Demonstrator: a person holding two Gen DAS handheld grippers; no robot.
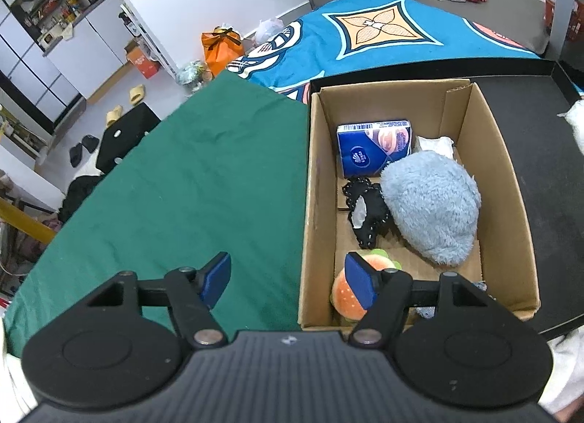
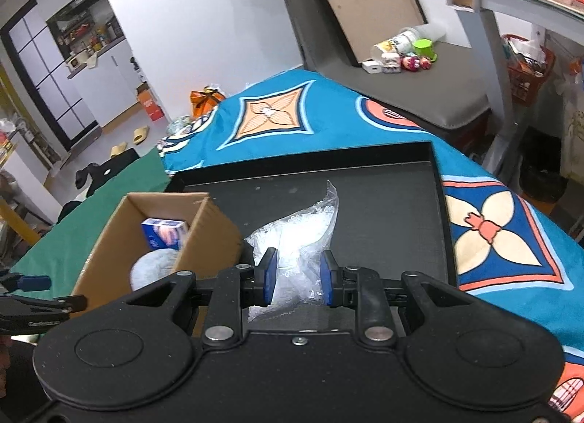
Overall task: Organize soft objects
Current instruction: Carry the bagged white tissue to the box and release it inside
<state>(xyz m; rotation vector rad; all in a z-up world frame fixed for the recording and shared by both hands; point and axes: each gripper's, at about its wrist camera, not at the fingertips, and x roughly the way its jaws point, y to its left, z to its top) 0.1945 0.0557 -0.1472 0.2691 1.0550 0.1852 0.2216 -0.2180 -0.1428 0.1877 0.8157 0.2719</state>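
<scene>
A cardboard box (image 1: 317, 204) stands on a black tray (image 1: 529, 130). In it lie a blue tissue pack (image 1: 372, 149), a fluffy grey-blue plush (image 1: 434, 204), a black scrunchie (image 1: 365, 211) and a plush burger (image 1: 346, 291). My left gripper (image 1: 288, 280) is open and empty above the box's near left wall. In the right wrist view my right gripper (image 2: 297, 278) is shut on a clear bubble-wrap bag (image 2: 299, 236) over the tray (image 2: 401, 211), just right of the box (image 2: 215, 236). The tissue pack (image 2: 164, 233) and plush (image 2: 153, 266) show inside.
A green cloth (image 1: 182, 185) covers the surface left of the box. A blue patterned blanket (image 2: 310, 112) lies behind and to the right of the tray. A grey bench with small toys (image 2: 412, 57) stands at the back. Slippers (image 1: 137, 94) lie on the floor.
</scene>
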